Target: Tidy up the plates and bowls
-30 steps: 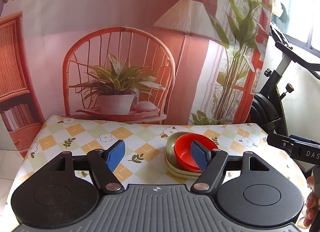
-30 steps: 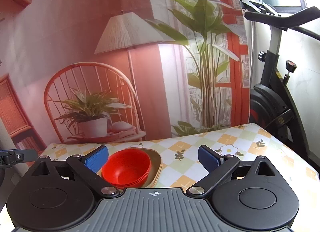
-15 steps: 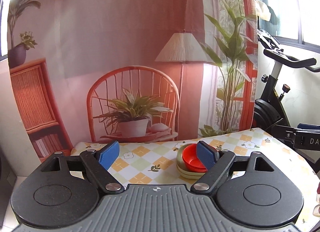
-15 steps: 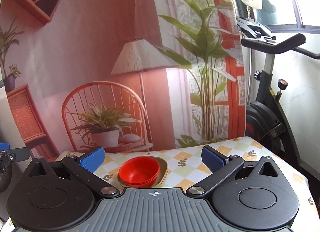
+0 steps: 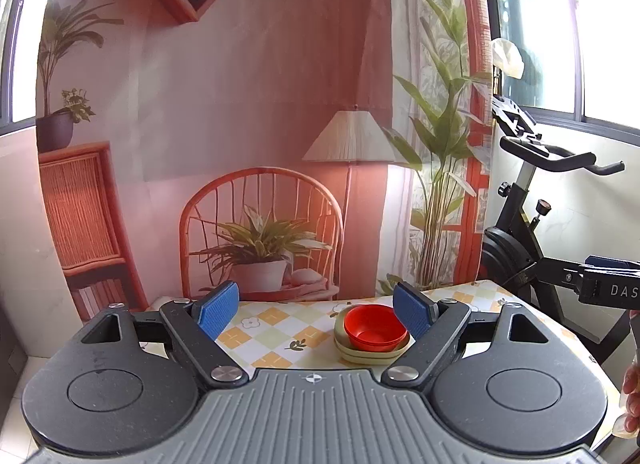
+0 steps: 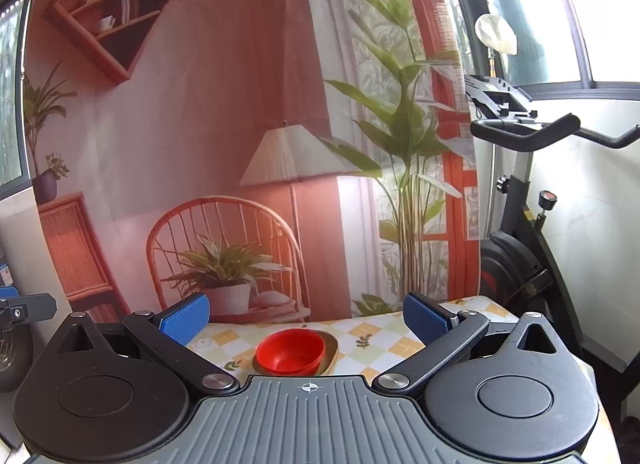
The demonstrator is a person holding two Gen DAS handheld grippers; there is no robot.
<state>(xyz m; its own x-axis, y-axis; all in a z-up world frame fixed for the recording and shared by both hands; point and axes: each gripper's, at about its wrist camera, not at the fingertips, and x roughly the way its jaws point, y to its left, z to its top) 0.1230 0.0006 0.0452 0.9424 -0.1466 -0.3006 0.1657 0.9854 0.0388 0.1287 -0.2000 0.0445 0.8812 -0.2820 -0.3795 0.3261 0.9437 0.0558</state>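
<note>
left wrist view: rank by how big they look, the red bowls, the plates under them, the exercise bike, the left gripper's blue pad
1. exercise bike, largest by far
2. plates
3. red bowls, slightly narrower than the plates
4. blue pad; it sits much nearer the camera, so its rank against the bowls is unsure

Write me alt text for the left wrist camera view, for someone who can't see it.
A stack of red bowls nested in pale green plates sits on a checked floral tablecloth, seen between the blue pads of the open, empty left claw. Behind hangs a printed backdrop of a chair, lamp and plants; an exercise bike stands to the right.
</note>
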